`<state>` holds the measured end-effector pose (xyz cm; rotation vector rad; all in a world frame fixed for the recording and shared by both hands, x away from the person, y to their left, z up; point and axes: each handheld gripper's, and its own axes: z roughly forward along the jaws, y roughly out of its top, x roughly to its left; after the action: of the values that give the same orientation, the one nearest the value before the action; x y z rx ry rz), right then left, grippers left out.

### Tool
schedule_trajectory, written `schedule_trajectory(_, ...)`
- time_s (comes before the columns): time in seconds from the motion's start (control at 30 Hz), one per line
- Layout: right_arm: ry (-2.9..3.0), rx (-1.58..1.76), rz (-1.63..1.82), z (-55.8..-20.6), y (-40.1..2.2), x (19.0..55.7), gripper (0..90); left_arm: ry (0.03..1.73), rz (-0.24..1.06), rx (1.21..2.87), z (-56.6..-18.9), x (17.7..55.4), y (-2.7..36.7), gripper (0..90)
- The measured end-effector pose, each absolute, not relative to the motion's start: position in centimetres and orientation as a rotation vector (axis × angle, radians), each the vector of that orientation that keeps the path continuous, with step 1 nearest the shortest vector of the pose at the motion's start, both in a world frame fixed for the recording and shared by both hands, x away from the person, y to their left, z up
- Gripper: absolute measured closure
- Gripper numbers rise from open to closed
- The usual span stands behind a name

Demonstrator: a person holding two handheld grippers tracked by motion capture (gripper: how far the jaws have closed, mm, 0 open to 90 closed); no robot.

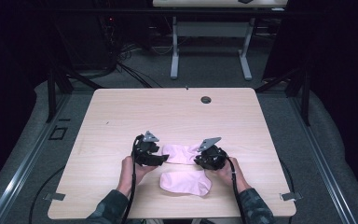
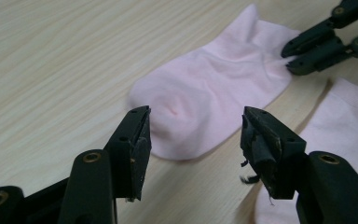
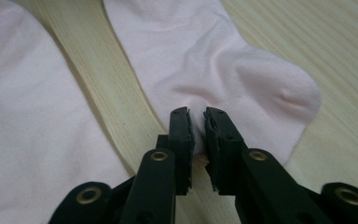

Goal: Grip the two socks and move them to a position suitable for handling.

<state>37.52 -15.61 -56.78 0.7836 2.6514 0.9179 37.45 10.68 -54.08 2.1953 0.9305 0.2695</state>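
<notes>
A pink sock [image 1: 181,153] lies flat on the pale wood worktop [image 1: 121,112], between the two claws. The right claw [image 3: 197,122] is nearly closed, pinching that sock's edge; the left claw [image 2: 193,135] gapes wide at its other end, holding nothing. A second sock [image 1: 185,182] lies nearer the person. Beyond, the room is dim.

Bright tabletop, dark surroundings, soft close-ups
</notes>
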Motion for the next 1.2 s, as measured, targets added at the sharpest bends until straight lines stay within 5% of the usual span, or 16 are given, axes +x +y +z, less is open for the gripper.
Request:
schedule_trajectory(0.57,2.64,1.035,1.243,-52.7,-16.9,37.8,83.1,0.6,0.3,2.335,-54.4,36.7,3.6,41.6)
schedule_trajectory(0.73,2.637,1.068,1.311,-52.5,-17.4,37.8,83.0,0.562,0.309,2.337,-54.6,36.7,2.8,71.8)
schedule_trajectory(0.77,2.639,1.065,1.314,-52.5,-17.5,37.8,83.0,0.55,0.296,2.338,-54.6,36.9,2.8,71.8)
schedule_trajectory(0.83,2.619,1.069,1.307,-52.5,-17.8,37.7,82.8,0.555,0.267,2.326,-54.5,37.1,2.5,87.9)
schedule_trajectory(0.9,2.592,1.056,1.303,-52.6,-18.2,37.5,81.8,0.576,0.233,2.319,-54.1,37.4,2.4,88.5)
schedule_trajectory(1.2,2.381,0.861,1.18,-52.5,-18.3,34.3,50.2,0.652,0.143,2.275,-51.0,38.5,2.6,88.8)
